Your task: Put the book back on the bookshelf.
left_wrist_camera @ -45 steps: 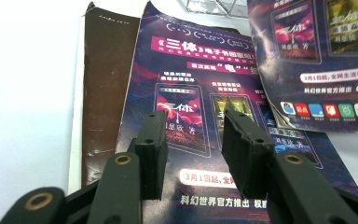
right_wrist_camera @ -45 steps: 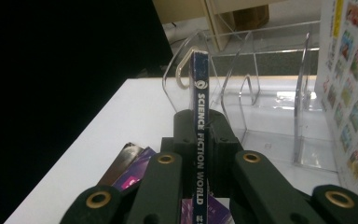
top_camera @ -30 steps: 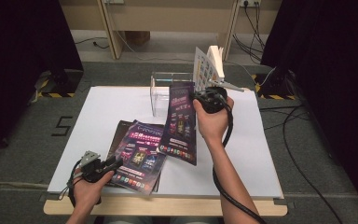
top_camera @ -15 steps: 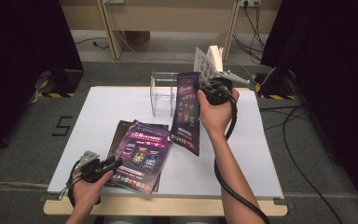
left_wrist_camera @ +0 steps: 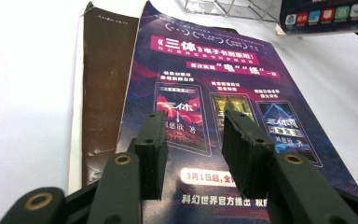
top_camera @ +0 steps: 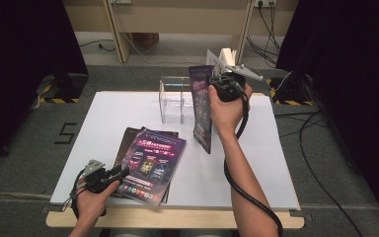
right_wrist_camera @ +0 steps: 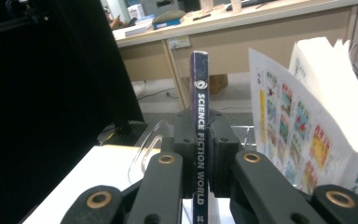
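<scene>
My right gripper (top_camera: 216, 81) is clamped on the spine edge of a magazine (top_camera: 202, 106), which hangs upright above the far part of the white table (top_camera: 276, 163), just in front of the clear acrylic rack (top_camera: 173, 98). In the right gripper view both pads (right_wrist_camera: 185, 154) press flat against the spine, where the words "SCIENCE FICTION WORLD" run vertically; the jaws stand nearly closed, parted only by the thickness of the magazine (right_wrist_camera: 199, 121). To the right of it in that view, a second, light-coloured booklet (right_wrist_camera: 303, 126) with small colour pictures stands fanned open. In the high view this booklet (top_camera: 219, 55) rises behind my right hand (top_camera: 226, 106), at the far edge of the table.

My left gripper (top_camera: 109, 177) lies low at the near left corner of the table, its jaws partly open and holding nothing. They point at a purple-covered magazine (top_camera: 153, 160) that lies flat on top of a darker one (top_camera: 126, 143). In the left gripper view the two pads (left_wrist_camera: 151, 154) hover over the lower part of the purple cover (left_wrist_camera: 205, 93), with a clear gap between them; whether they touch the paper cannot be told. The brown cover (left_wrist_camera: 105, 84) of the lower magazine shows at the left of the purple one.
</scene>
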